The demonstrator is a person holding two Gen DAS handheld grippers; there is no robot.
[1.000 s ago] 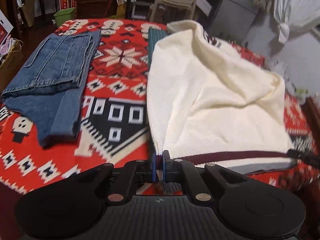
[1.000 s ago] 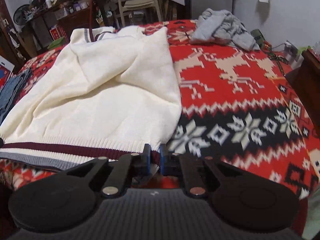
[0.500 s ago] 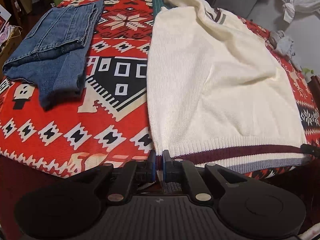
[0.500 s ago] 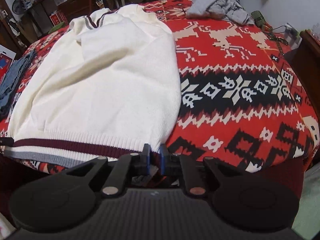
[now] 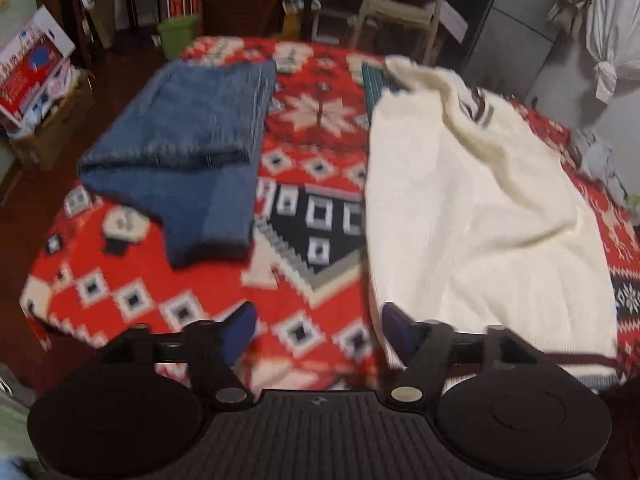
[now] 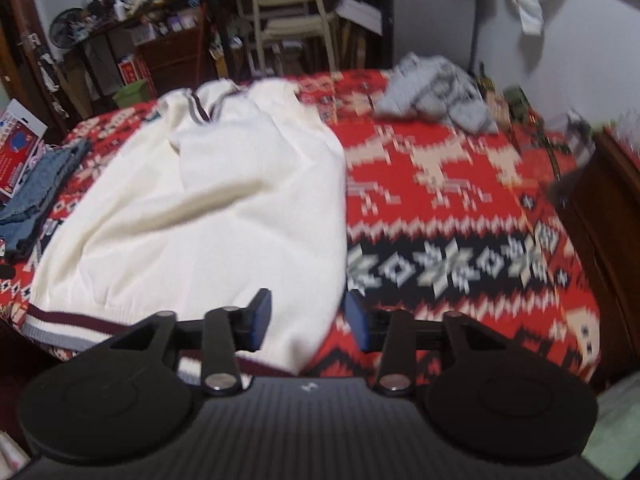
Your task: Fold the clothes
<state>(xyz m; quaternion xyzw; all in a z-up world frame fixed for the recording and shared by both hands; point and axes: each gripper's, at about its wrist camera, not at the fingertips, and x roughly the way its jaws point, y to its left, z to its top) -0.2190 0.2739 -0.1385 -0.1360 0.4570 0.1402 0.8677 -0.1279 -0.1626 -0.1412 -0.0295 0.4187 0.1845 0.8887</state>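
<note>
Red patterned blanket across the bed, with snowflakes, diamonds and pale deer shapes. Beyond it a pale chair against dark cluttered shelves. Green bin on the floor at the far left corner. Red and white box at the left, resting on a cardboard carton. Grey fridge at the back right. White knotted cloth hanging on the wall. Dark wooden cabinet beside the bed at the right.

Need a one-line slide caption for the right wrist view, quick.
Right gripper, jaws open, above the hem corner of the cream sweater spread on the red patterned blanket.
</note>
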